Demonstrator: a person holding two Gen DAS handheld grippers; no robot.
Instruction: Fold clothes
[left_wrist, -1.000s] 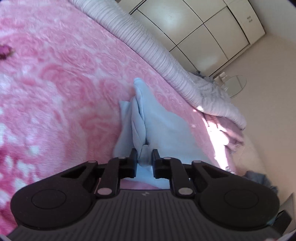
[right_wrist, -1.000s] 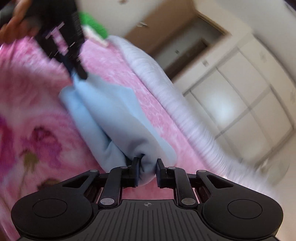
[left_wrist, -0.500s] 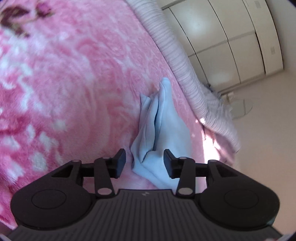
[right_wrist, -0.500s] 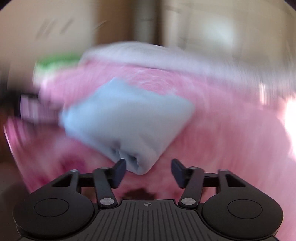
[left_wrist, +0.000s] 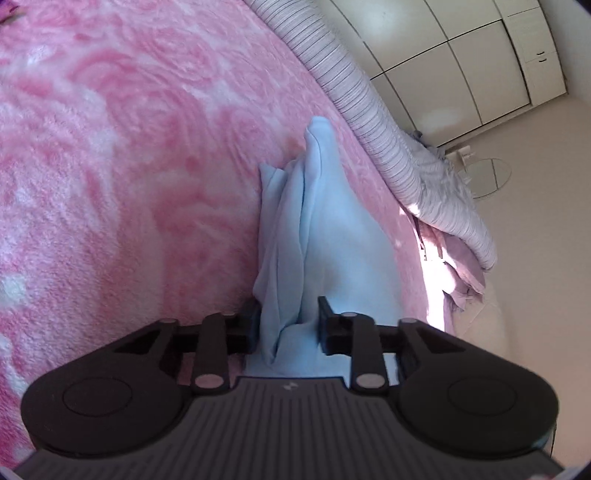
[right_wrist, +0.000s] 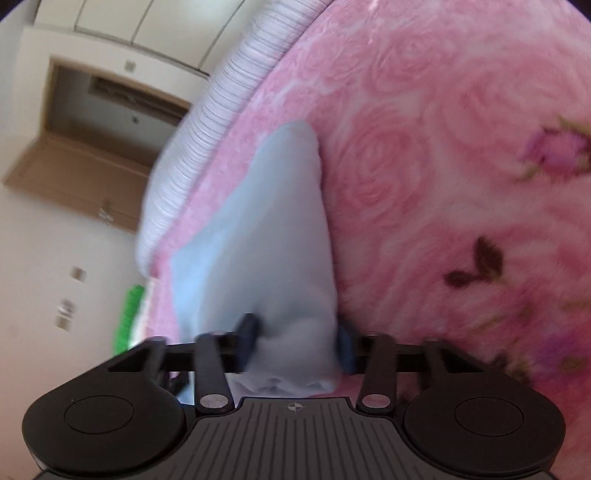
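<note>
- Lying on the pink rose-patterned blanket (left_wrist: 129, 166), the folded light-blue garment (left_wrist: 332, 236) sits near the striped bolster (left_wrist: 369, 122) along the far edge.
- The left gripper (left_wrist: 288, 325) is closing, its pads pinching the garment's near layered edge.
- The right gripper (right_wrist: 295, 343) is closing, cloth bunched between its pads.

The folded garment (left_wrist: 325, 236) lies on the blanket (left_wrist: 129, 166), beside the striped bolster (left_wrist: 365, 122).

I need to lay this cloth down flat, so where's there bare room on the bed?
Free: the pink blanket left of the blue cloth. Crowded: the strip between cloth and striped bolster, and the rumpled bedding at the edge.
</note>
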